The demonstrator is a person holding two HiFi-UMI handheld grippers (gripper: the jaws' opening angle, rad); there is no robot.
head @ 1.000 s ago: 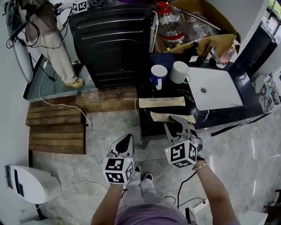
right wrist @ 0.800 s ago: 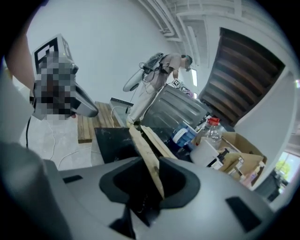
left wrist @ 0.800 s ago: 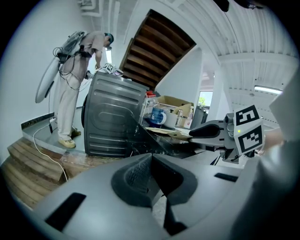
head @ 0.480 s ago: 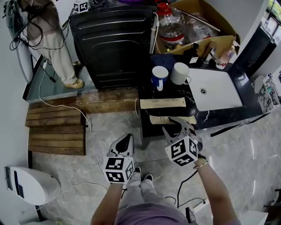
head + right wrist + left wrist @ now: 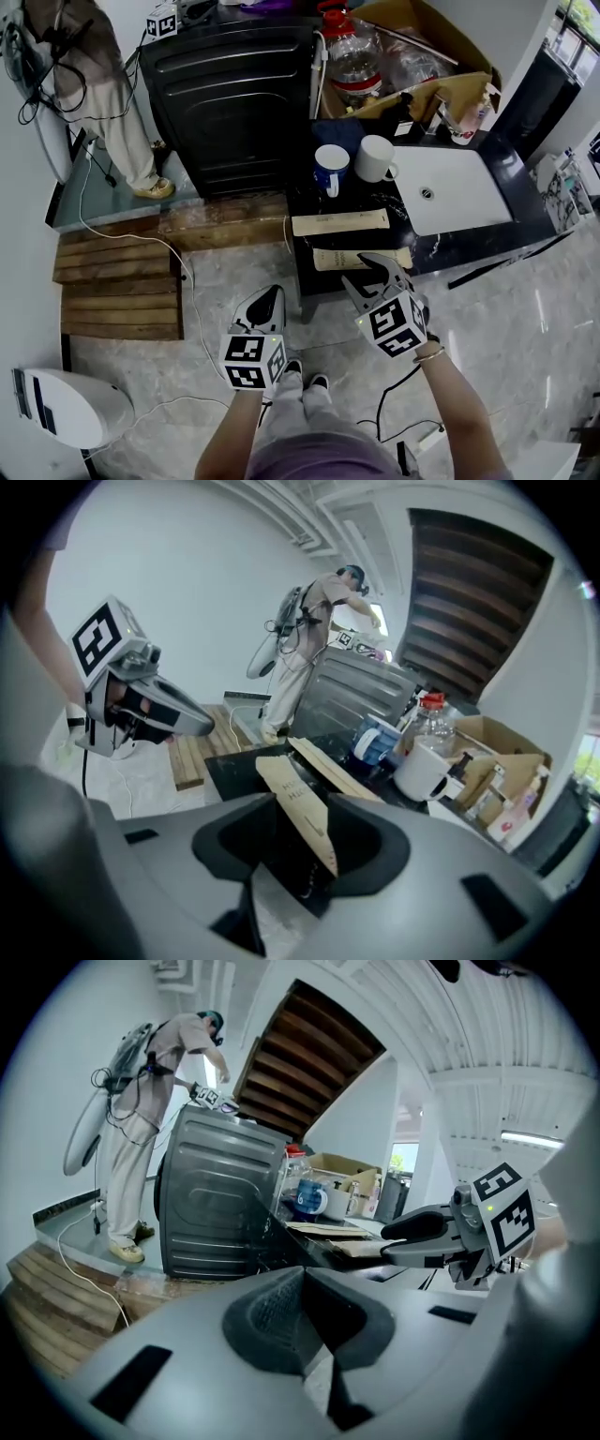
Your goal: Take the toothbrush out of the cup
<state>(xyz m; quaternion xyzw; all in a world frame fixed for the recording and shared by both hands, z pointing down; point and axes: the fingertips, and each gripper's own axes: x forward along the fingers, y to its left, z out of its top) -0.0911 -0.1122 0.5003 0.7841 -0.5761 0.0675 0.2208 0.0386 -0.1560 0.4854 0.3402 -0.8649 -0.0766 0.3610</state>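
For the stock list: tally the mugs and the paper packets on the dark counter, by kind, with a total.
Mugs: 2 (blue mug, white mug)
Paper packets: 2 (far packet, near packet)
Total: 4

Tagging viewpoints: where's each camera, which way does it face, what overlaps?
Head view: on person's head, steeply down at black counter; forearms, left hand-held gripper, right hand-held gripper show.
Left gripper view: rides the left one, along shut jaws towards counter; right one at right.
Right gripper view: rides the right one, along jaws just opened wider, paper packet between; left one at left.
Shared: blue cup, white mug in all three.
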